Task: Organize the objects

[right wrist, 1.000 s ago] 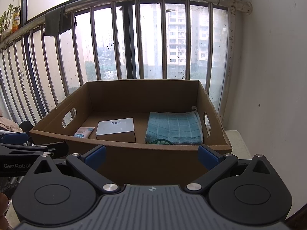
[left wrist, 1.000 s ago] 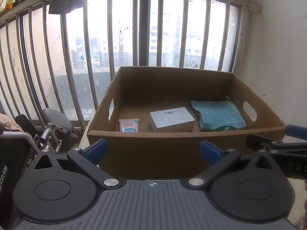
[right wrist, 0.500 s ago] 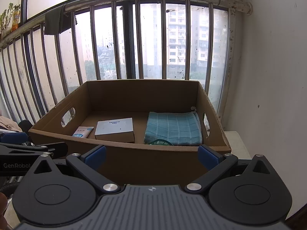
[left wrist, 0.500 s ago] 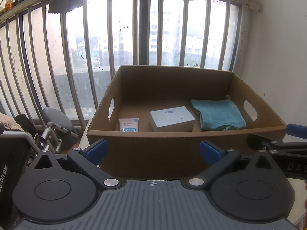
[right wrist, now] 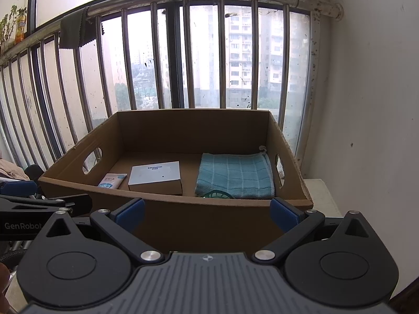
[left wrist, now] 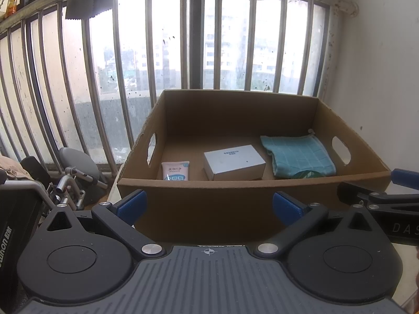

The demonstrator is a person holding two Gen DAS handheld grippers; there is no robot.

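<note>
Holding both tools wide open and empty before the box [left wrist: 251, 204], I reckon my right tool [right wrist: 207, 210] sits nearer the towel [right wrist: 235, 175]

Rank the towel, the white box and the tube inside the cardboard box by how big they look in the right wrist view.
1. towel
2. white box, a bit smaller
3. tube, partly hidden by the box wall

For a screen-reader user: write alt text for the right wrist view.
An open cardboard box sits before a barred window, holding a small tube, a white box and a folded blue cloth in a row from left to right. The right gripper is open and empty in front of the box, and the left gripper shows at the left edge.
</note>
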